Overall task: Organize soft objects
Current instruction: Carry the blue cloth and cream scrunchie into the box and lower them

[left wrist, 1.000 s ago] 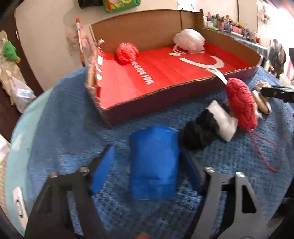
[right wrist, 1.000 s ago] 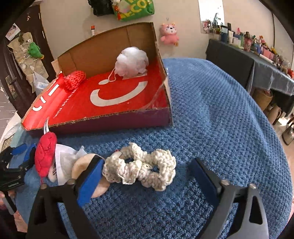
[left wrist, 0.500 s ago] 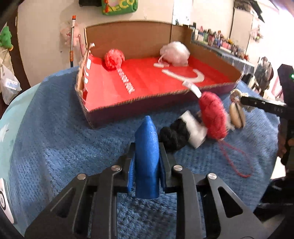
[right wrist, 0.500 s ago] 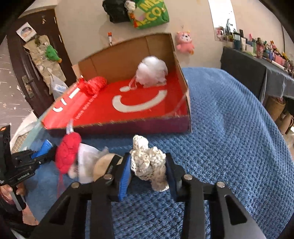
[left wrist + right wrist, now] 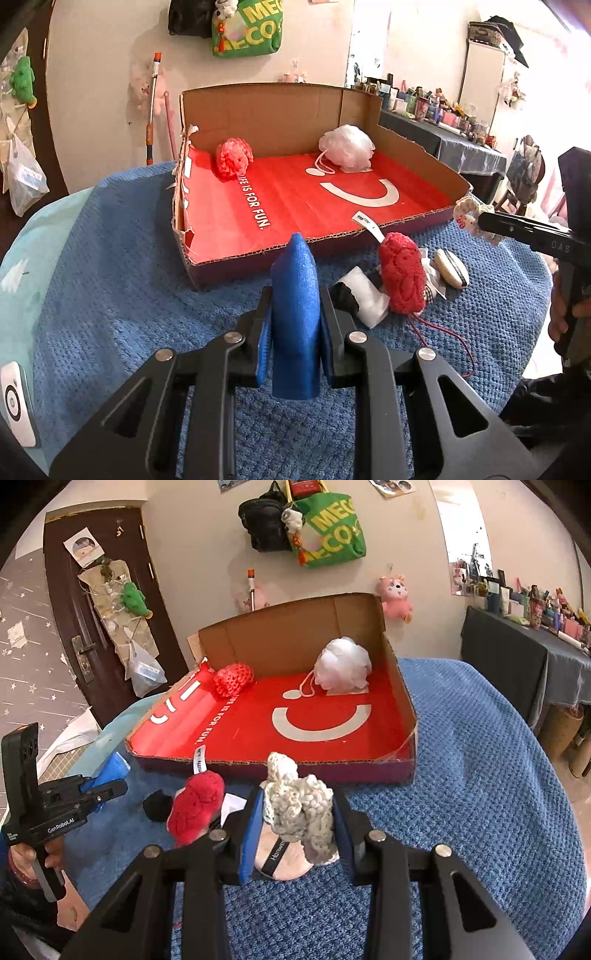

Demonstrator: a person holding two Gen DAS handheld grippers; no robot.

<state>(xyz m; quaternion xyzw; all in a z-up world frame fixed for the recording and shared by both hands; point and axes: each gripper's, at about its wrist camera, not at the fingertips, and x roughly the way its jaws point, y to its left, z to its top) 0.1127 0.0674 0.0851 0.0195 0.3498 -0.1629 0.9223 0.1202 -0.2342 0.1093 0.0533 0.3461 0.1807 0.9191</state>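
Note:
My left gripper [image 5: 295,325] is shut on a blue foam piece [image 5: 294,310] and holds it above the blue blanket, in front of the cardboard box [image 5: 258,114]. My right gripper [image 5: 298,812] is shut on a cream crochet scrunchie [image 5: 297,801], lifted near the box's front edge [image 5: 295,766]. The box's red floor holds a red mesh puff [image 5: 233,158] and a white mesh puff [image 5: 346,144]. On the blanket lie a red knitted item [image 5: 402,272], a black and white item [image 5: 360,297] and a beige pad [image 5: 451,266].
The box stands on a round table covered by a blue blanket [image 5: 480,775]. The right gripper shows at the right edge of the left wrist view [image 5: 480,220]. A dark table with small bottles [image 5: 524,642] stands at the right. Bags hang on the wall [image 5: 328,524].
Both grippers have closed: the left on the blue foam piece, the right on the cream scrunchie. Both have lifted their objects off the blanket.

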